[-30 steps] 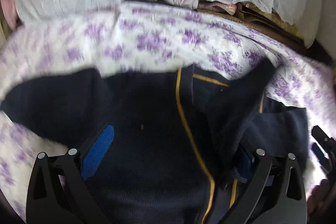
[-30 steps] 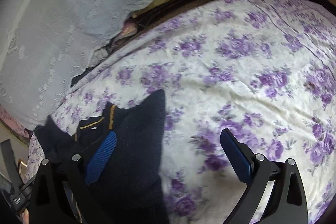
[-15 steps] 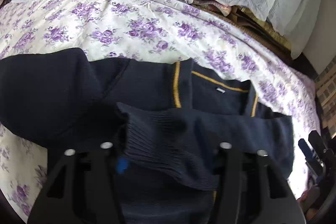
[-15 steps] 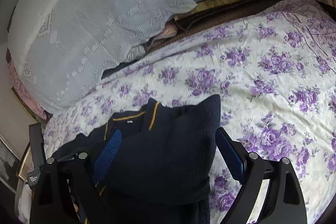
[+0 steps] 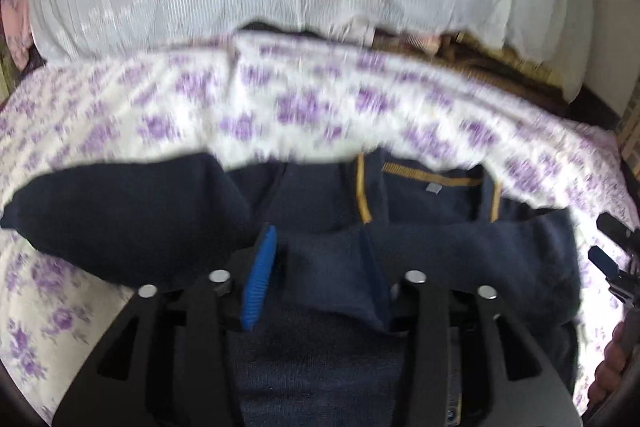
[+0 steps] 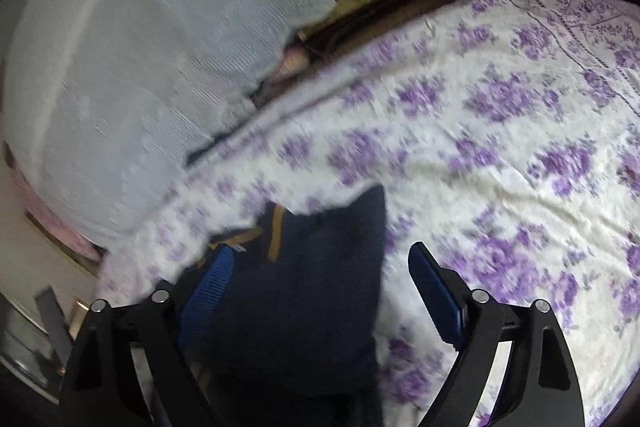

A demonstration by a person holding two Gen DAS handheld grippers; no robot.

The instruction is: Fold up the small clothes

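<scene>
Showing only leftward – grey neck label [image 5: 433,188], mustard-edged.

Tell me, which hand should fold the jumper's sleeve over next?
Left, probably. The left gripper already has the dark navy knitted jumper sleeve bunched between its blue pads, which have just been reopening slightly. The right gripper stands wide open, gripping nothing.
</scene>
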